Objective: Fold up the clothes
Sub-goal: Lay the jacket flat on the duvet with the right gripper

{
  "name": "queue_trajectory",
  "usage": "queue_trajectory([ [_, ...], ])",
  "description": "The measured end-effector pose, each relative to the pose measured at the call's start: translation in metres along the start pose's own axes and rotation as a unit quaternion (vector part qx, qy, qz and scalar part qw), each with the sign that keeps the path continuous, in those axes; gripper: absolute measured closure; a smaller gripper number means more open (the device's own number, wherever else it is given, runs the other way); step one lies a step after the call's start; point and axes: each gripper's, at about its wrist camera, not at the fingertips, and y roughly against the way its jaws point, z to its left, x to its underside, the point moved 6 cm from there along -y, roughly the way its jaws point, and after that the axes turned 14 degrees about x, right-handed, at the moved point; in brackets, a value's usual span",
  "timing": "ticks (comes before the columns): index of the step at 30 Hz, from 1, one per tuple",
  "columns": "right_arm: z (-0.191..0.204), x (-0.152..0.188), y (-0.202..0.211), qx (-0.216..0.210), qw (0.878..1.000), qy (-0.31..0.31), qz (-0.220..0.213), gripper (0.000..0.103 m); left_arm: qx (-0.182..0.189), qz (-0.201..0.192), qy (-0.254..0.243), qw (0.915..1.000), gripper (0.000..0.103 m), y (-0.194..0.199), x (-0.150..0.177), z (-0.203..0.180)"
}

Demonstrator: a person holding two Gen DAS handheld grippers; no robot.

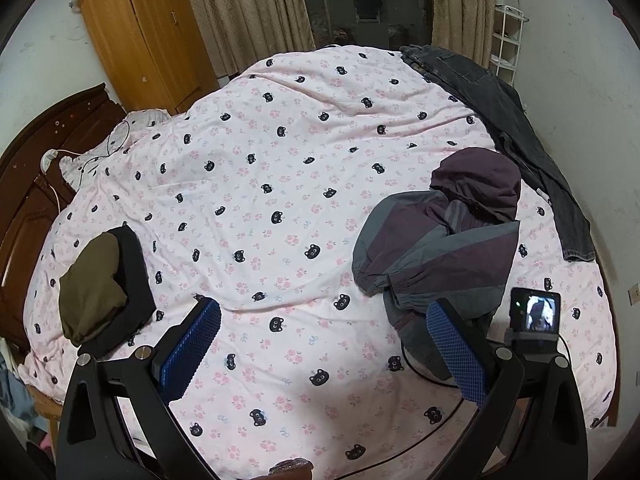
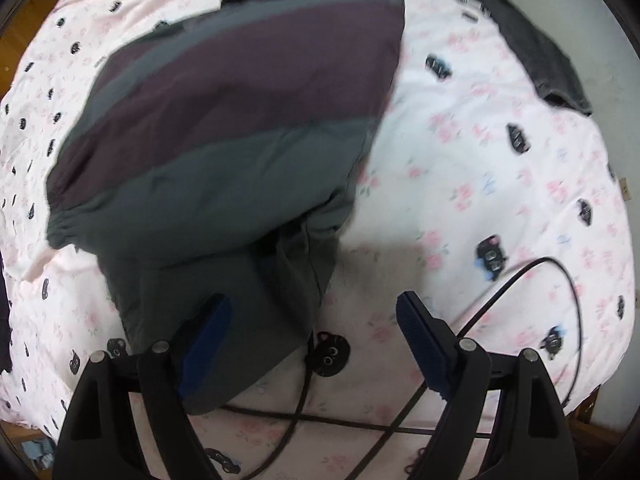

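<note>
A purple and grey hooded jacket (image 1: 444,240) lies partly folded on the pink cat-print bedspread (image 1: 280,184), at the right. In the right wrist view the jacket (image 2: 224,128) fills the upper left, with its lower edge between my fingers. My left gripper (image 1: 324,344) is open and empty above the bedspread, left of the jacket. My right gripper (image 2: 312,344) is open just over the jacket's near corner; its camera unit (image 1: 534,316) shows in the left wrist view. Folded olive and black clothes (image 1: 100,292) sit at the left.
Dark jeans (image 1: 520,128) lie along the bed's right edge by the white wall. A black cable (image 2: 520,280) loops over the bedspread near my right gripper. A wooden headboard (image 1: 36,184) and wardrobe (image 1: 148,36) stand at the left, curtains behind.
</note>
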Motion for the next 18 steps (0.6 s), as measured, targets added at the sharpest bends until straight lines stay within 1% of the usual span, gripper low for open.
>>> queue_trajectory([
  [2,0.001,-0.006,-0.003,0.010,1.000,0.000,-0.002,0.017,0.002,0.002,-0.001,1.0000,0.001,-0.002,0.001,-0.001],
  [5,0.007,-0.018,0.003,0.038,0.999,0.022,-0.031,0.017,0.002,0.006,-0.002,1.0000,0.001,-0.005,0.003,-0.001],
  [7,0.013,-0.021,-0.002,0.046,0.998,0.035,-0.026,0.017,0.002,0.006,0.000,1.0000,0.001,-0.007,0.003,-0.001],
  [9,0.018,-0.023,-0.009,0.052,0.997,0.047,-0.014,0.020,0.003,0.008,0.003,1.0000,0.001,-0.009,0.003,0.000],
  [10,0.018,-0.022,-0.015,0.040,0.998,0.040,-0.005,0.026,0.003,0.008,0.003,1.0000,0.001,-0.010,0.003,0.000],
  [11,0.018,-0.021,-0.018,0.006,1.000,0.026,0.008,0.050,0.003,0.009,0.003,0.9999,0.001,-0.010,0.003,0.000],
  [12,0.019,-0.019,-0.020,-0.034,0.999,0.011,0.023,0.078,0.002,0.010,0.002,0.9999,0.001,-0.011,0.003,0.000],
  [13,0.019,-0.019,-0.020,-0.049,0.998,0.007,0.031,0.084,0.001,0.010,0.001,0.9999,0.001,-0.011,0.003,0.000],
  [15,0.015,-0.020,-0.012,-0.051,0.998,0.023,0.024,0.093,-0.001,0.010,-0.002,0.9999,0.001,-0.012,0.004,-0.001],
  [18,0.005,-0.021,0.002,-0.055,0.998,0.043,0.008,0.097,0.000,0.010,-0.004,0.9999,0.001,-0.014,0.002,-0.004],
])
